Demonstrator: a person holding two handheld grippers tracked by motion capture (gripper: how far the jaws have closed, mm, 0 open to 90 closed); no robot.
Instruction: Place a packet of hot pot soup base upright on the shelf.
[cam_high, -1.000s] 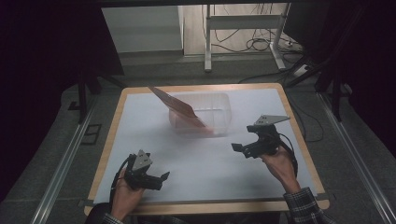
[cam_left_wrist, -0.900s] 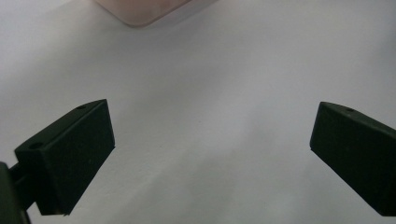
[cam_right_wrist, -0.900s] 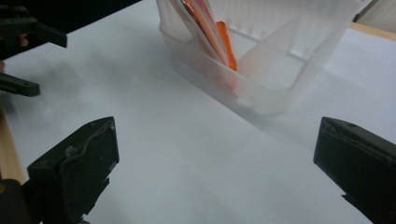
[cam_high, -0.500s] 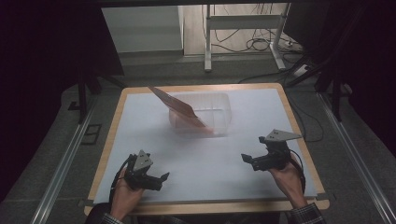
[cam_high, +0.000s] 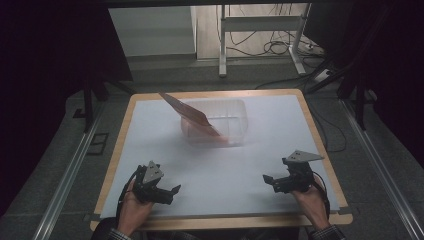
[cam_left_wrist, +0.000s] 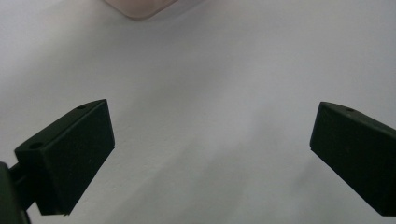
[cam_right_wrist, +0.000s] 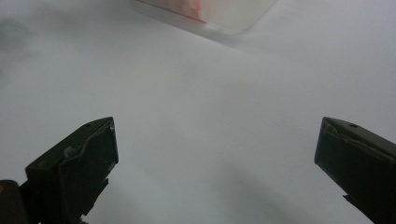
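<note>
A clear plastic bin (cam_high: 220, 121) stands at the middle back of the white table (cam_high: 150, 145). A flat reddish-brown sheet (cam_high: 192, 117) leans in it, its upper end sticking out over the left rim. My left gripper (cam_high: 169, 192) rests near the front left edge, open, nothing between its jaws (cam_left_wrist: 212, 154). Near the front right my right gripper (cam_high: 270, 180) is also open and empty (cam_right_wrist: 217, 163). A corner of the bin (cam_left_wrist: 140, 7) shows at the top of the left gripper view, and the bin (cam_right_wrist: 219, 14) also shows at the top of the right gripper view.
The table has a wooden border (cam_high: 122, 130). A metal frame leg (cam_high: 222, 45) and loose cables (cam_high: 280, 47) lie on the floor behind it. Metal rails (cam_high: 70, 175) run along both sides.
My right gripper has drawn back toward the front right edge of the table and come lower. The left gripper has barely moved.
</note>
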